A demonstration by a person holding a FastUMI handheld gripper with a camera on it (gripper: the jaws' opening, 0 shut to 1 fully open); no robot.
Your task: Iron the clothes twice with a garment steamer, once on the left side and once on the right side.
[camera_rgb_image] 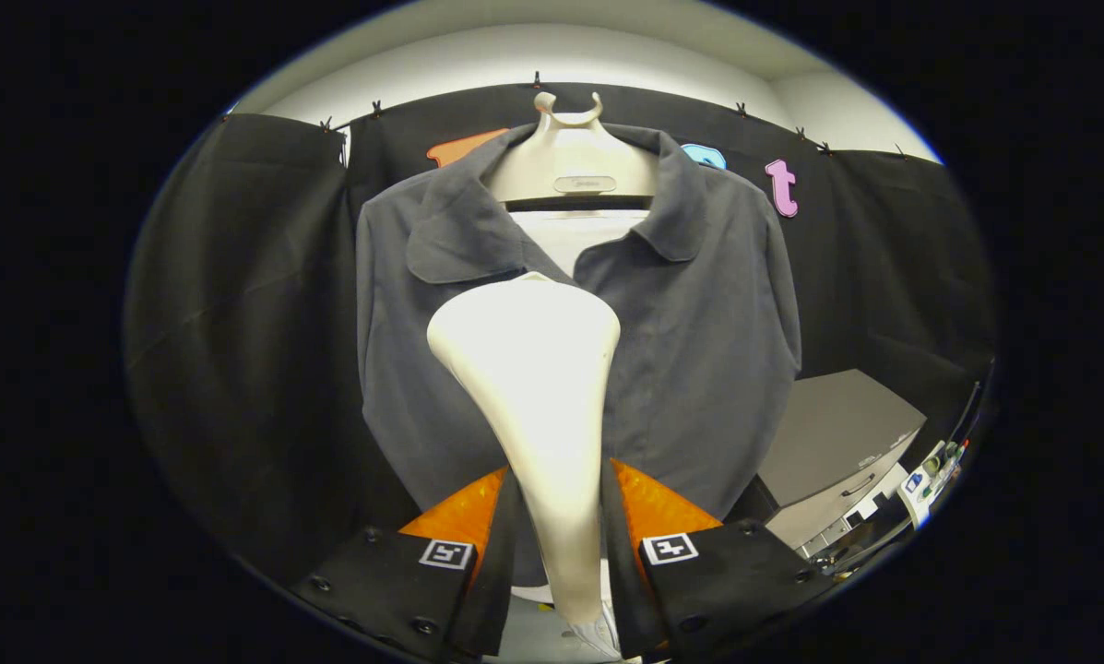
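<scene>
Steamer (538, 406) in hand-held gripper (559, 516), vs shirt (690, 341)

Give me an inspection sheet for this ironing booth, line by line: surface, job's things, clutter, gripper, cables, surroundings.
Surface: grey cabinet with drawers, low beside the shirt.
Job's things: grey shirt on a pale hanger, collar open; white steamer head up against the shirt's middle.
Clutter: small items past the cabinet, too small to identify.
Grippers: hand-held gripper shut on the steamer handle, both fingers pressing on it.
Cables: thin dark lines near the small items, possibly cables; cannot tell.
Surroundings: black cloth wall behind the shirt, clipped along its top; white wall above.
</scene>
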